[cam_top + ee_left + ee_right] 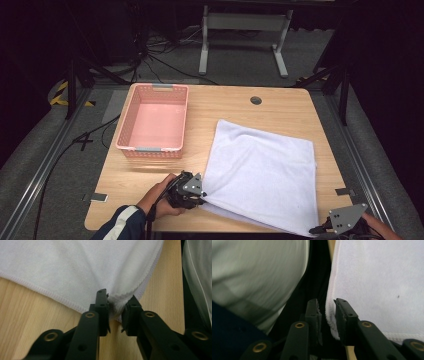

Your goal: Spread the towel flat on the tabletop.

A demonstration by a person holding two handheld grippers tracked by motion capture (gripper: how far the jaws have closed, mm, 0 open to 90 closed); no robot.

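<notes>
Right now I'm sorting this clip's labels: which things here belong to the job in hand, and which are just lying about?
In the job:
- white towel, near corners between the jaws
- left gripper at its near left corner
- right gripper at its near right corner

Lying about:
- pink basket, apart from the towel
- wooden table

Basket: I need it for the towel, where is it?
High view: the basket sits at the table's far left, left of the towel.

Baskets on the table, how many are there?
1. A single pink basket sits at the far left of the table, beside the white towel. Nothing looks hidden, though the towel could cover something flat.
</notes>
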